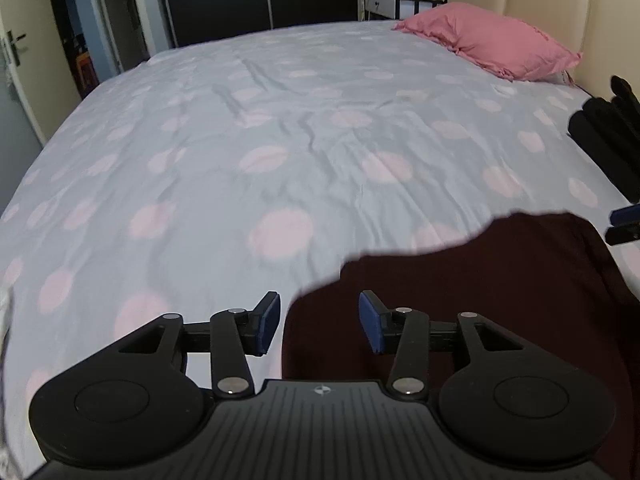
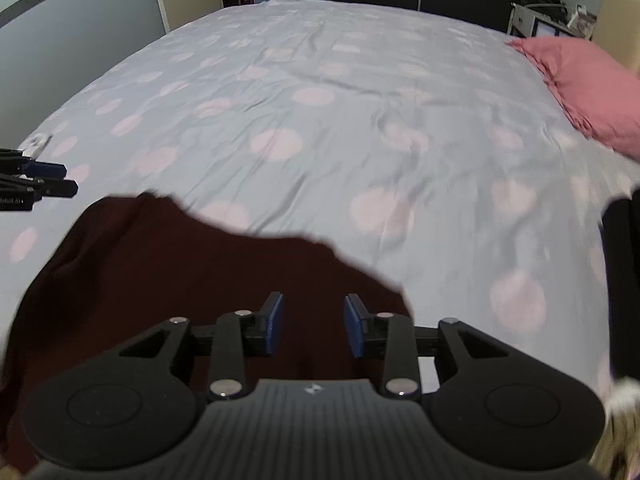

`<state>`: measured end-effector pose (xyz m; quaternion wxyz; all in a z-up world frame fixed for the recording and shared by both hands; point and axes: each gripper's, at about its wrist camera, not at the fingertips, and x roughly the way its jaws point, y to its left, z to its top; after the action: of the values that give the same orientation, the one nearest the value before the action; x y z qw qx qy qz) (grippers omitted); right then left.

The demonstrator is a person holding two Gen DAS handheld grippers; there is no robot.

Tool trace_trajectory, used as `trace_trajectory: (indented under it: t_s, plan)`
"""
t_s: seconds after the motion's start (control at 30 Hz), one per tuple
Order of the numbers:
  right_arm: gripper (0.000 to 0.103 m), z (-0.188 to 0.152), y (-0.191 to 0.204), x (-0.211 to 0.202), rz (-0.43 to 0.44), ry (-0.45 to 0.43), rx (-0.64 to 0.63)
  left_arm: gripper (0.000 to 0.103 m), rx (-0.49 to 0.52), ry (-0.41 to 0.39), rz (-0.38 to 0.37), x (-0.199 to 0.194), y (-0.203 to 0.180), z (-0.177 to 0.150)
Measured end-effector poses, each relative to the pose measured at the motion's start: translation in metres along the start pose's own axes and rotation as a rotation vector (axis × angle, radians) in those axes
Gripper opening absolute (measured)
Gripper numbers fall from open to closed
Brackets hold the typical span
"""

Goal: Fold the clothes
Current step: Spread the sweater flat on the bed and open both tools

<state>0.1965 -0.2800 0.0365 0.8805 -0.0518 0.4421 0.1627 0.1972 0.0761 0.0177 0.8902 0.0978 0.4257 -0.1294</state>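
Garment (image 1: 460,300) lies below both part-open, empty grippers, left (image 1: 319,322) over its left edge, right (image 2: 314,324) over its right edge.

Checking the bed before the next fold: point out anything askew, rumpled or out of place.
The dark maroon garment lies unevenly on the dotted bedsheet: its far edge is wavy and ragged, not straight. The sheet is creased mid-bed. Both the left gripper and the right gripper are open and empty. The pink pillow looks undisturbed.
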Motion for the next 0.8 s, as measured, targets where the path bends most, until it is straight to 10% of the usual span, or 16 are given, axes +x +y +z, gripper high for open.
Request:
trace_trajectory:
  t_s: [0.37,0.8]
  plan:
    - [0.046,-0.118,0.042,-0.080,0.055,0.091,0.066,0.050,-0.072,0.123,-0.053,-0.075,-0.024,-0.109]
    - [0.041,-0.181,0.076,-0.055,0.035,0.127,0.099,0.047,-0.055,0.232,-0.013,-0.071,-0.051,-0.176]
